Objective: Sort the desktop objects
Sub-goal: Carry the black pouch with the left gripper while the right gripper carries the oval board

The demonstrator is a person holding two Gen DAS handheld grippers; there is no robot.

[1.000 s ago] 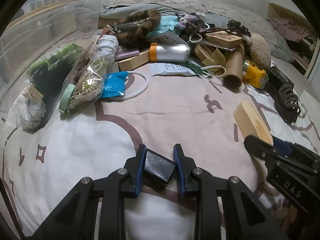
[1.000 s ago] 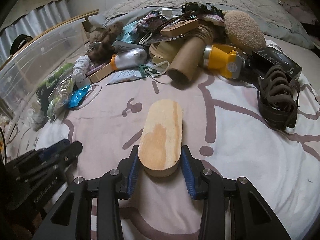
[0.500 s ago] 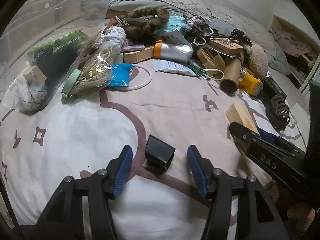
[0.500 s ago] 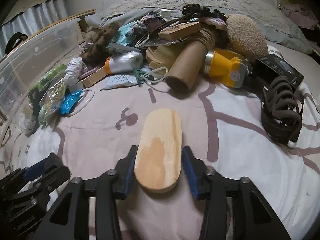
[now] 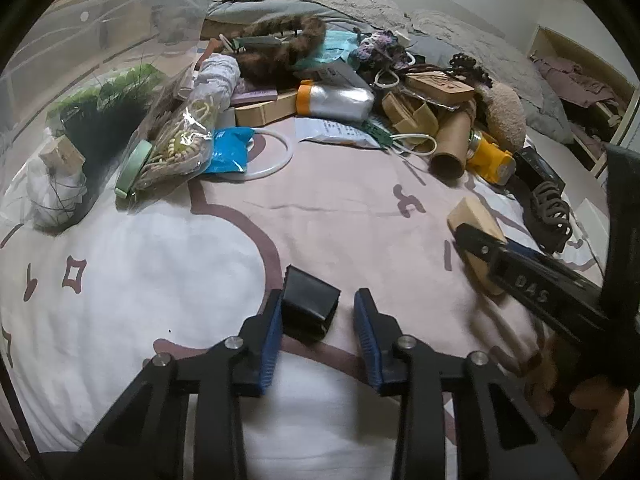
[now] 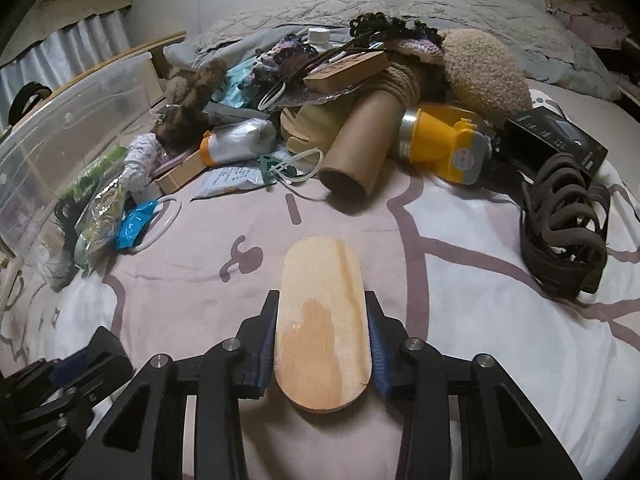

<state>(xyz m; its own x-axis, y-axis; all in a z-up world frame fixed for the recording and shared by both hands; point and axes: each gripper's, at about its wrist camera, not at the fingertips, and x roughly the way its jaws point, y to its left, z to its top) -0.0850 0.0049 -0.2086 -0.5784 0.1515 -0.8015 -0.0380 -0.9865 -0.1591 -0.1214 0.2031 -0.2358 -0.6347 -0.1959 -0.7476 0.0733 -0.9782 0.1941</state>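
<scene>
Your clear storage bin [image 5: 100, 28] is sitting at the bed's [image 5: 160, 272] left edge, its contents blurred; your right hand-held gripper [image 6: 322, 344] is closing on the wooden block [image 6: 320, 320]; your left hand-held gripper [image 5: 316, 332] is closing around the black case [image 5: 308, 306], right pad not touching.

My two wrist views are dim and flat, lit softly from above with faint shadows. Fisheye bends the bed [image 5: 120, 288] edges, corners go black. My right gripper [image 5: 532, 280] smears with motion blur; glare streaks the plastic bin [image 5: 100, 32].
</scene>
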